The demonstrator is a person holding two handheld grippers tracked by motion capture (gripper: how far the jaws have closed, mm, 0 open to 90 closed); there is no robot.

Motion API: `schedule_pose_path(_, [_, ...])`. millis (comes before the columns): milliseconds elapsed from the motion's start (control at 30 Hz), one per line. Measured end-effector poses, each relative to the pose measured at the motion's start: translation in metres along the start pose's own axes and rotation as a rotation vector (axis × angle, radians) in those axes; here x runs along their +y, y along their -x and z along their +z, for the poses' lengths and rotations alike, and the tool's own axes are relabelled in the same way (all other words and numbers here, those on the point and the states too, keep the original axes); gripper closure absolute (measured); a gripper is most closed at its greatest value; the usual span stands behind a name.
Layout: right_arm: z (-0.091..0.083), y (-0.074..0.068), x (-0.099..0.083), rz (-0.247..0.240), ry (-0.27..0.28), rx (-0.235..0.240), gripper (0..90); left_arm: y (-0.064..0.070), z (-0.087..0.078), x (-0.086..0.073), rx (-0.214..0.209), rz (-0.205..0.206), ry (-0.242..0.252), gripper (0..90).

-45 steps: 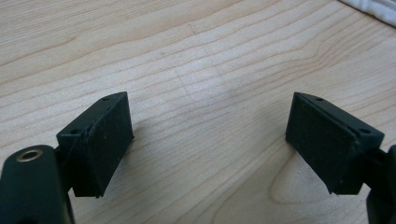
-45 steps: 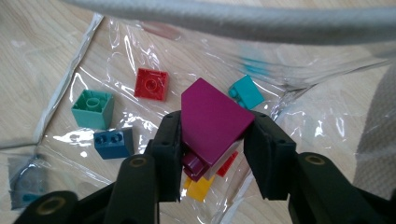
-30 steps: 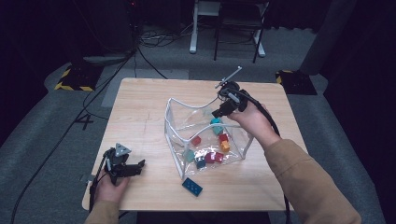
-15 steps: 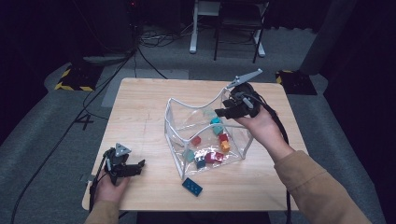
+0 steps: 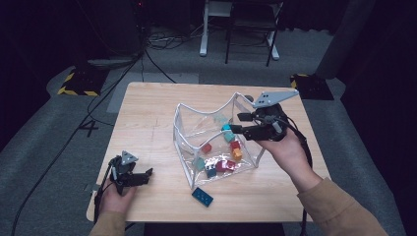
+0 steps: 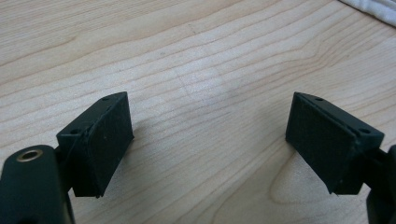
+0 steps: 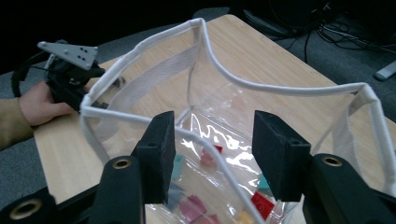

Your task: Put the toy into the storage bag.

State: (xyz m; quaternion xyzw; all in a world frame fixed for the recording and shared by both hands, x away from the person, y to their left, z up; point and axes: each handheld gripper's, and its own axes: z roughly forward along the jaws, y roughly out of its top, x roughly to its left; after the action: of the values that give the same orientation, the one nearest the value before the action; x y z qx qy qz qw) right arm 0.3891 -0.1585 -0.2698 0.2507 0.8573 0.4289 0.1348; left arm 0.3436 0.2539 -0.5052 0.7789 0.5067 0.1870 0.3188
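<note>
A clear plastic bag (image 5: 194,129) with white trim stands open in the middle of the wooden table (image 5: 147,113). Several coloured blocks (image 5: 222,164) lie in its bottom, also seen through the plastic as blocks (image 7: 208,156) in the right gripper view. A blue block (image 5: 202,196) lies on the table in front of the bag. My right gripper (image 5: 235,124) hovers open over the bag's right rim, and the white trim (image 7: 215,163) runs under the gap of my right gripper (image 7: 212,135). My left gripper (image 5: 146,176) rests open at the front left, and my left gripper (image 6: 210,135) has bare wood between its jaws.
A strip of the bag's white trim (image 6: 373,7) shows at the top right of the left gripper view. The other hand and its gripper (image 7: 70,70) appear beyond the bag. Chairs and cables (image 5: 162,42) lie on the floor beyond the table.
My right gripper has swung from the bag's far right corner toward the person's side and turned, so its jaws now point left over the right rim. The left gripper has stayed put.
</note>
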Motion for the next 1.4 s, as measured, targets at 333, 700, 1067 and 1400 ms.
schedule_pose_path(333, [-0.005,-0.030,-0.022,-0.041,0.035,0.035,50.0,0.000,0.000,0.000,0.000,-0.001,0.001,15.1])
schedule_pose_path(700, [0.026,-0.058,-0.056,-0.017,-0.009,0.100,50.0,0.000,0.000,0.000,0.004,-0.004,0.000,15.1])
schedule_pose_path(1067, [0.068,-0.078,-0.102,0.009,-0.072,0.147,48.4,0.000,0.000,0.000,0.004,-0.004,-0.001,15.1])
schedule_pose_path(1400, [0.099,-0.099,-0.130,-0.014,-0.128,0.189,47.3,0.000,0.000,0.000,0.004,-0.004,0.000,15.1])
